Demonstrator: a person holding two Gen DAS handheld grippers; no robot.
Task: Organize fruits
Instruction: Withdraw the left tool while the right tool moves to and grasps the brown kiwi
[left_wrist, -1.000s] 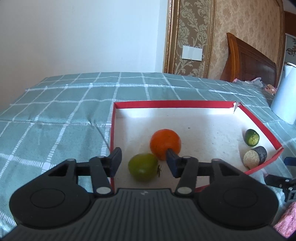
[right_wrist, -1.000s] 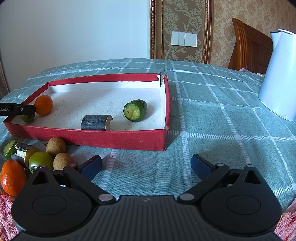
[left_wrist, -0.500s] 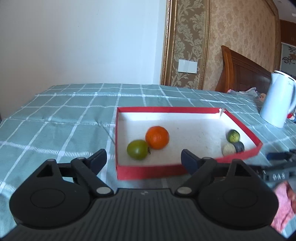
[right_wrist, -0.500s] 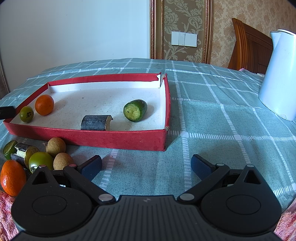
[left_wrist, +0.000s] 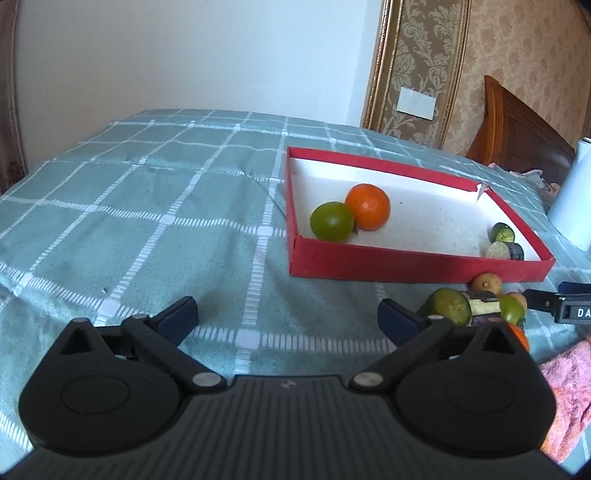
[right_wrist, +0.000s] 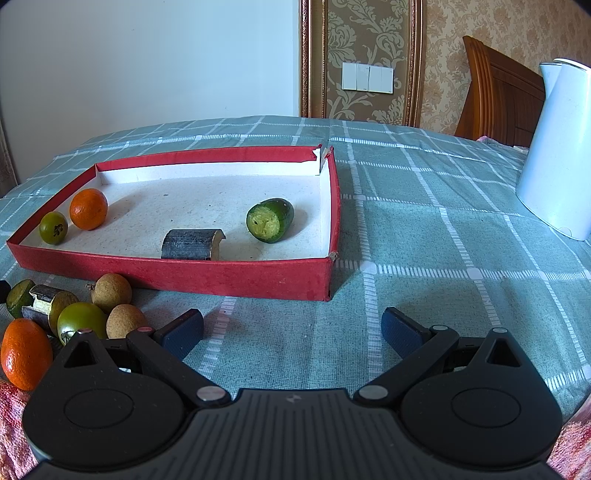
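Fruit's split: four pieces in the tray, the rest piled on the cloth by its near left corner. Largest loose is the orange: firm, I'd say, light, rolls, so I'd pinch across its middle. Longans: thin brittle shell, gentle squeeze. Left gripper jaws opening, empty; right gripper spread wide, empty.

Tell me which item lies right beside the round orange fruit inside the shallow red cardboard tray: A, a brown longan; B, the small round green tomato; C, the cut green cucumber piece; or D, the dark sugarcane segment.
B: the small round green tomato sits against the round orange fruit at the left end of the shallow red cardboard tray, with the other pieces well apart.
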